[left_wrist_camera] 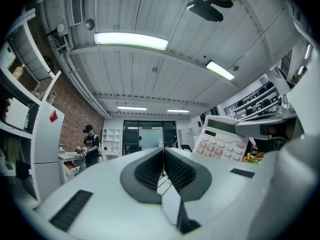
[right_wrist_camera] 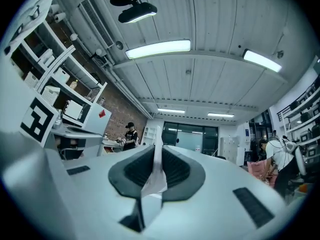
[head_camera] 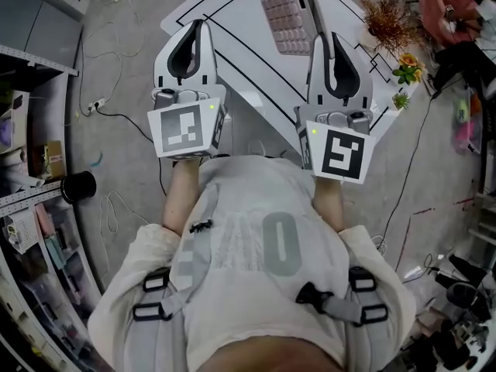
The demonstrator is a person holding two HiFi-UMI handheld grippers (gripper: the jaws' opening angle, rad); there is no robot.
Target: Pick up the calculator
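- The dark cup (head_camera: 77, 186) beside the shelves on the left looks empty from above, though I can't be sure; the shelves (head_camera: 31, 231) themselves are crammed with small clutter.
- Small plants (head_camera: 403, 72) sit at the right edge of the white table (head_camera: 232, 22).
- The right gripper (head_camera: 322, 39) pinches the calculator (head_camera: 288, 18) by its edge; from between its own jaws (right_wrist_camera: 157, 136) only a thin white sliver (right_wrist_camera: 155, 171) shows.
- The calculator hangs over the table, tilted, with its keys (left_wrist_camera: 220, 141) towards the left gripper.
- The left gripper (head_camera: 200, 25) has its jaws pressed together on nothing (left_wrist_camera: 163, 151).
- Both grippers point away from the person, about level and side by side, with their marker cubes (head_camera: 186, 130) close to the chest.
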